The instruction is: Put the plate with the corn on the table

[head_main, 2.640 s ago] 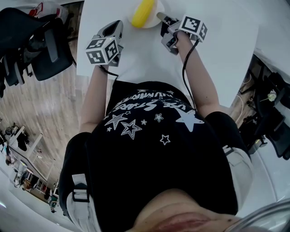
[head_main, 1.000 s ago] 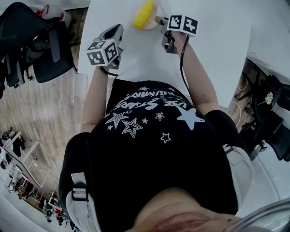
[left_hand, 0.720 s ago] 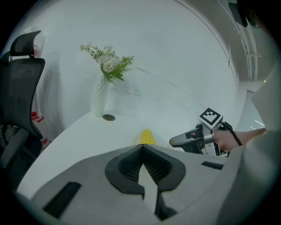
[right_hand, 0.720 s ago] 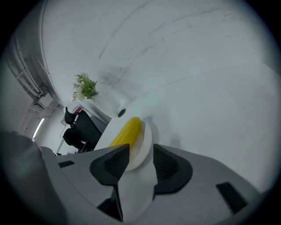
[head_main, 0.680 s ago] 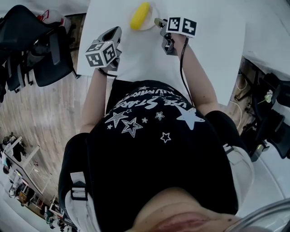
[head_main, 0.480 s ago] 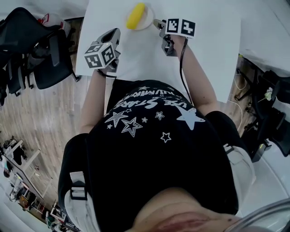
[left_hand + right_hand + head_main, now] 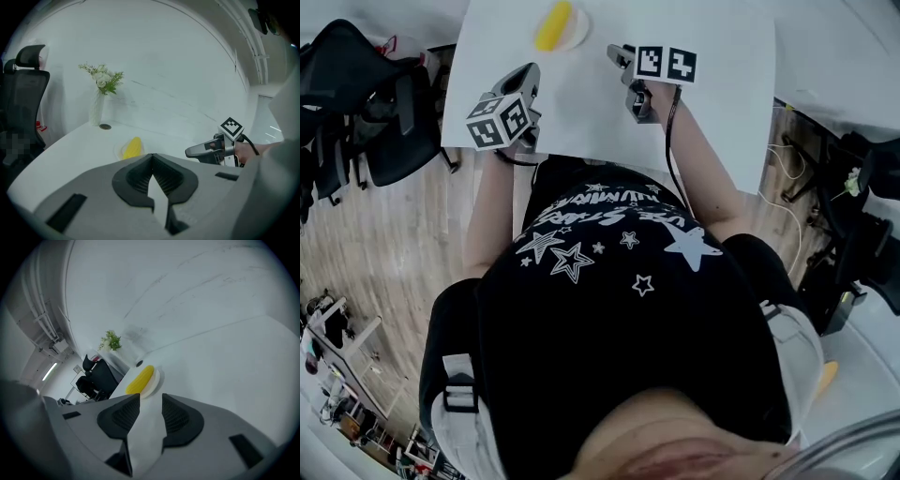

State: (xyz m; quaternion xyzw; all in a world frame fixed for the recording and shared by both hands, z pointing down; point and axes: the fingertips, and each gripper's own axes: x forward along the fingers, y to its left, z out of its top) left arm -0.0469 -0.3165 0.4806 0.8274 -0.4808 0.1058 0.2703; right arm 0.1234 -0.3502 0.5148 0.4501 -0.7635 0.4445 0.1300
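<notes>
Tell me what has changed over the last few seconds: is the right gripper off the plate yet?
Yes. The right gripper has come away from the rim of the plate and drawn back toward the person. Its jaws are closing with nothing between them. The plate sits on the table with the corn still on it. The left gripper stays shut and empty near the table's near edge.

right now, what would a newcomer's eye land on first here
The yellow corn cob on its small white plate stands out on the far left of the white table. Nearer the person, the left gripper is shut and empty, while the right gripper is closing its jaws on nothing, both short of the plate.
</notes>
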